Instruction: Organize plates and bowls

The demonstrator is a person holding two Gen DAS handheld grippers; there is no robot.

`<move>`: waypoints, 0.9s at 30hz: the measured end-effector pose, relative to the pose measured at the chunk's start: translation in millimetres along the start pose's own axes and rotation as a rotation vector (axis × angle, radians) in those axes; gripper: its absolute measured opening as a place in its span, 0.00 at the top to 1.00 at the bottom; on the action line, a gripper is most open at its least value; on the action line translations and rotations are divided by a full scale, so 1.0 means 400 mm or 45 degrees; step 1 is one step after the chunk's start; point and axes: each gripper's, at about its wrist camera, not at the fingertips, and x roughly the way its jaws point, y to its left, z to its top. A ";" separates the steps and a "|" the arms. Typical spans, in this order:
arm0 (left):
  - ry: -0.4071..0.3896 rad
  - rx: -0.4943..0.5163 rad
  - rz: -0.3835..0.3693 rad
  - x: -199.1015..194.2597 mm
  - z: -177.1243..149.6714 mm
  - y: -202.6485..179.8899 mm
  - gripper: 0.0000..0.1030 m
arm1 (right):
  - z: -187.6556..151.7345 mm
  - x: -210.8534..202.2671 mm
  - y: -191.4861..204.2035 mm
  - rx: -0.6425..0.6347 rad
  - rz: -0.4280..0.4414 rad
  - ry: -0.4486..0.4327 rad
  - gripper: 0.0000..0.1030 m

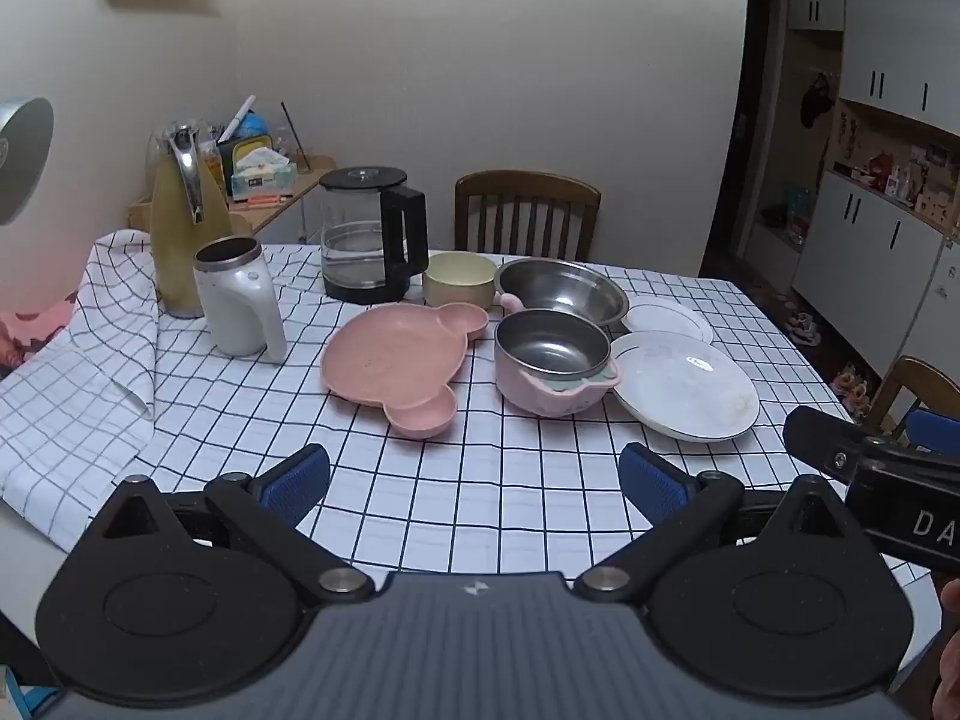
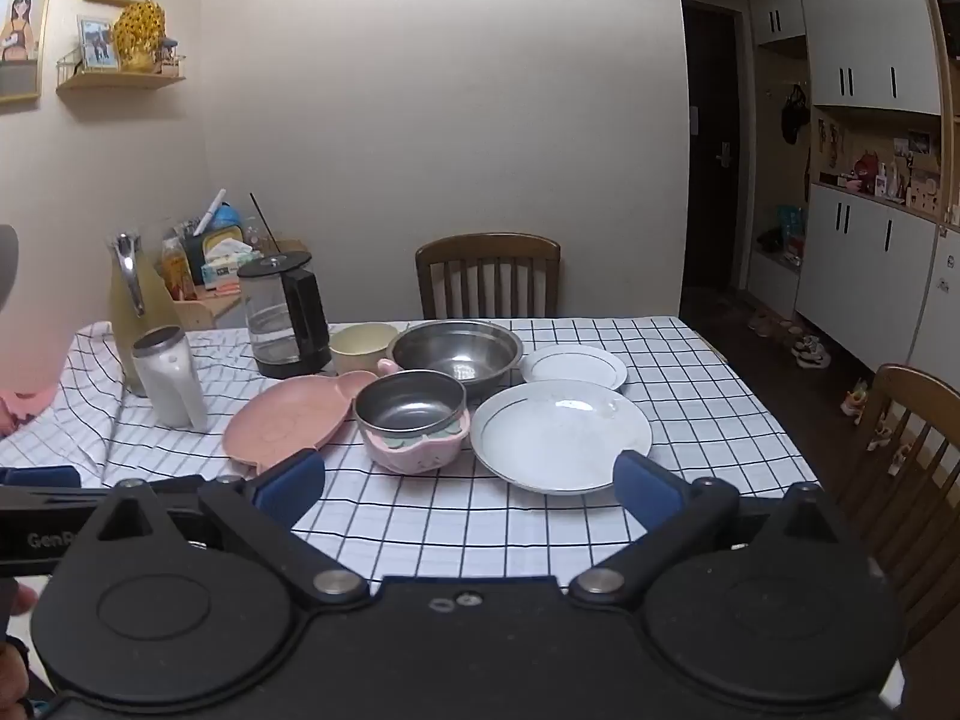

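Dishes unsorted on the checked tablecloth (image 1: 420, 510); no piece is yet gripped.

From left to right lie the pink bear-shaped plate (image 1: 396, 360), the pink-cased steel bowl (image 1: 552, 360) and the large white plate (image 1: 684, 384). The left gripper (image 1: 474, 474) and right gripper (image 2: 468, 480) are held spread and empty, short of them. A reach toward one piece is judged next.

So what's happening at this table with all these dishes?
A person holds a hand-held gripper in each hand over a checkered table, about to tidy plates and bowls. The left hand-held gripper and the right hand-held gripper are both open and empty. Nothing is touched yet: the pink plate, pink bowl, steel bowl and two white plates sit unstacked.
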 end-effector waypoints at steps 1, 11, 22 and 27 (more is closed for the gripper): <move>-0.004 0.001 0.005 -0.001 -0.001 -0.001 0.00 | 0.000 0.001 0.001 -0.003 -0.004 0.004 0.00; -0.040 -0.016 -0.052 -0.046 0.004 0.011 0.00 | 0.006 -0.029 0.015 -0.008 0.001 0.010 0.00; -0.053 -0.029 -0.064 -0.060 0.005 0.023 0.00 | 0.007 -0.041 0.018 -0.013 -0.006 0.008 0.00; -0.055 -0.027 -0.066 -0.062 0.003 0.026 0.00 | 0.004 -0.047 0.023 -0.026 -0.019 -0.002 0.01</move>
